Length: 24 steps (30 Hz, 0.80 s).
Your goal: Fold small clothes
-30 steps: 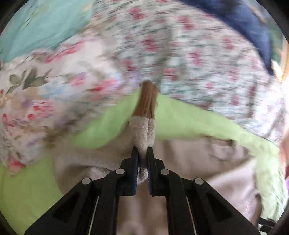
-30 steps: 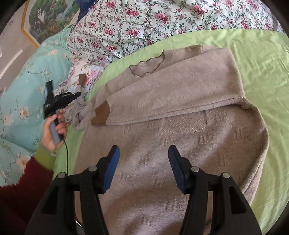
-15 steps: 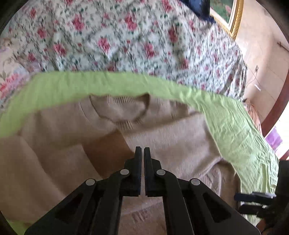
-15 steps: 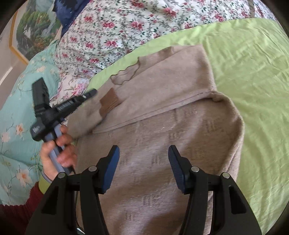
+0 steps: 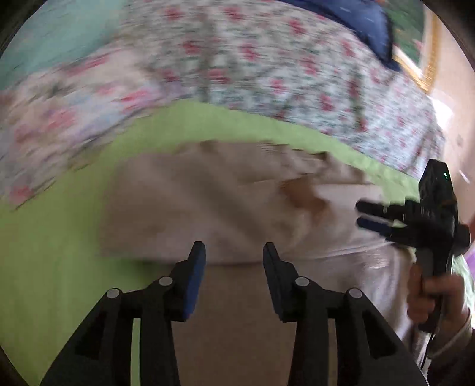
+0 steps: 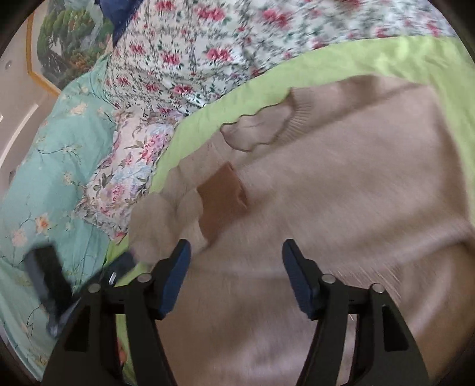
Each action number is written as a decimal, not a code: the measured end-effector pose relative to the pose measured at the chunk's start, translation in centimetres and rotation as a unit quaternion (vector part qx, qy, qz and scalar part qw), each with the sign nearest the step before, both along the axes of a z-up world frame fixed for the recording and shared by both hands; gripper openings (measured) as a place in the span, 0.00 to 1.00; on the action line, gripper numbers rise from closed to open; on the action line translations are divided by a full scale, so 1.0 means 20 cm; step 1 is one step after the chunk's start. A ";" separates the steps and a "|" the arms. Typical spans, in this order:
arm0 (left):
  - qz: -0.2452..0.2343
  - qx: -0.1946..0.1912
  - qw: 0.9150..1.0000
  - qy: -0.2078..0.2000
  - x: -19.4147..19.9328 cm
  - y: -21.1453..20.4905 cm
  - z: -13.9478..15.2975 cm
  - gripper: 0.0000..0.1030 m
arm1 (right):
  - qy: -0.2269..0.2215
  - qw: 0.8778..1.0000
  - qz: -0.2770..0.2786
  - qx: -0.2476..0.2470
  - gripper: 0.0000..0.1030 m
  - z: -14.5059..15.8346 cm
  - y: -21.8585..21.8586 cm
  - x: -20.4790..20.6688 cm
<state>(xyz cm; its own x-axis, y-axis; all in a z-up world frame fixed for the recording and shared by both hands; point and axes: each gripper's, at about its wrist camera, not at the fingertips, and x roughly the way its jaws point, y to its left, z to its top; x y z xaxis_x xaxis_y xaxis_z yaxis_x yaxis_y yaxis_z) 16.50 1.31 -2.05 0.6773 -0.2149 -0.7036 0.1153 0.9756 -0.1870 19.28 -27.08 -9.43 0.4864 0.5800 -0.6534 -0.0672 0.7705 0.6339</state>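
A beige sweater (image 6: 341, 193) lies spread on a green sheet (image 6: 415, 56) on a bed, collar (image 6: 261, 130) toward the flowered quilt (image 6: 184, 59). One sleeve is folded across the chest, and its brown cuff (image 6: 222, 196) rests on the body of the sweater, below and left of the collar in the right wrist view.

The left tongs (image 5: 234, 264) hover over the near edge of the folded sleeve with their blue-padded fingers (image 5: 196, 282) spread apart and nothing between them. This view is blurred, so whether the fingertips touch the knit cannot be told. The cuff (image 5: 302, 193) shows here as a brown patch to the upper right of the tongs.

The right tongs (image 6: 236, 261) are also spread wide and empty, over the sweater just below the cuff. In the left wrist view the right tongs (image 5: 371, 215) appear at the right edge, fingers pointing left over the sweater, held by a hand (image 5: 433, 300).

In the right wrist view the left tool shows as a dark blurred shape at the lower left, over a teal floral cover (image 6: 50, 166). A pale flowered cloth (image 6: 127, 175) lies between that cover and the green sheet. A framed landscape picture (image 6: 65, 44) hangs on the wall at the upper left, beside a dark blue cloth (image 6: 121, 12) on top of the quilt.
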 end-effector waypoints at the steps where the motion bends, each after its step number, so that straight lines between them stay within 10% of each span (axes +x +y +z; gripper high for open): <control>1: 0.016 0.000 1.000 0.005 -0.01 0.05 -0.02 0.41 | 0.002 1.000 0.001 0.002 0.64 -0.02 0.03 0.04; 6: 0.081 0.007 0.995 0.051 0.03 0.24 -0.18 0.41 | 0.024 0.999 0.018 -0.013 0.62 -0.13 0.19 0.24; 8: 0.092 0.005 0.994 0.063 0.08 0.27 -0.23 0.41 | 0.034 0.999 0.032 -0.019 0.08 -0.15 0.24 0.27; 17: 0.097 0.003 0.993 0.067 0.38 0.19 -0.26 0.41 | -0.122 0.990 -0.066 0.013 0.09 0.39 -0.18 0.02; 24: 0.100 0.021 0.993 0.062 0.39 0.16 -0.27 0.46 | -0.054 0.987 -0.146 -0.045 0.09 0.12 -0.59 -0.04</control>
<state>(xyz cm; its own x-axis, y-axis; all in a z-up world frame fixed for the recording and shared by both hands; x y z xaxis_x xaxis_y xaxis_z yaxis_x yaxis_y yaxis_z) 24.38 4.60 -7.52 0.6117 -0.0532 -0.7893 -0.1038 0.9837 -0.1468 18.56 -38.96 -7.04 0.6934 0.3461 -0.6319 0.1032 0.8203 0.5625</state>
